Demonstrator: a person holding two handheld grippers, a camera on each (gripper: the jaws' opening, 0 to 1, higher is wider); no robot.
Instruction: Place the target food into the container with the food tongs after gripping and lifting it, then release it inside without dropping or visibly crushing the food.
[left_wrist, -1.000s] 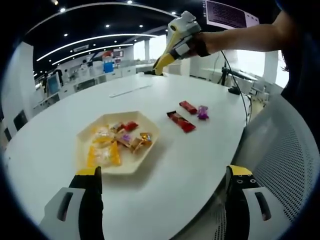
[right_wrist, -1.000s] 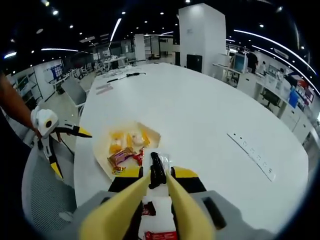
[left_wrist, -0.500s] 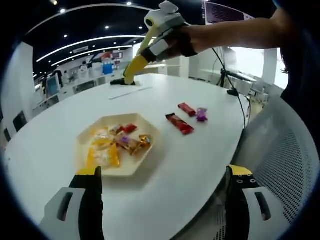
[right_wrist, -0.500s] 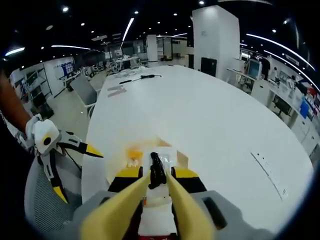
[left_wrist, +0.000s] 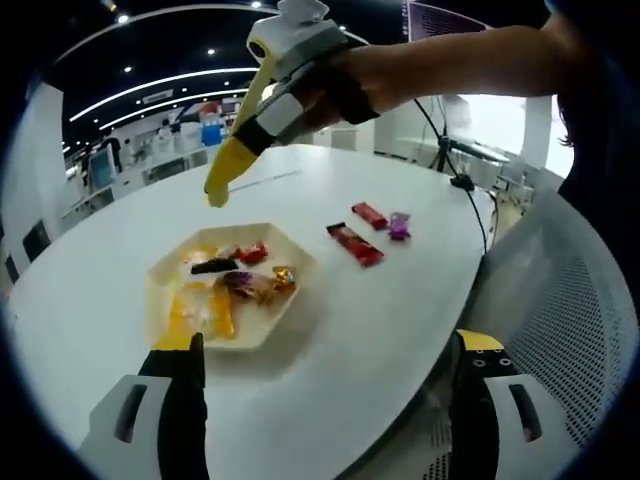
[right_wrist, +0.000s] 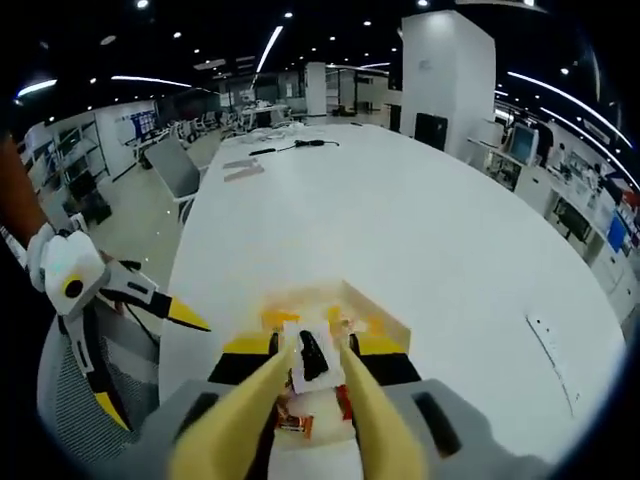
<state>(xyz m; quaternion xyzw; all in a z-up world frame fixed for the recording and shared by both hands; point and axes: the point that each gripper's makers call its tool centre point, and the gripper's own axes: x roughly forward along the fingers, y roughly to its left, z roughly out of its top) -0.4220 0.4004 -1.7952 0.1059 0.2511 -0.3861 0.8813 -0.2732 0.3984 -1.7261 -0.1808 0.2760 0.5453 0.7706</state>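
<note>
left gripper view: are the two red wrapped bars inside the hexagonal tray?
No. Both red wrapped bars lie on the white table, apart from the cream hexagonal tray.

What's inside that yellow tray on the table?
The tray holds wrapped snacks: yellow packets, a red one, a purple-gold candy. In the right gripper view, the fingers hide most of it.

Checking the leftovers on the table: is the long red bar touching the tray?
Apart. The left gripper view shows bare white table between the long red bar and the tray.
</note>
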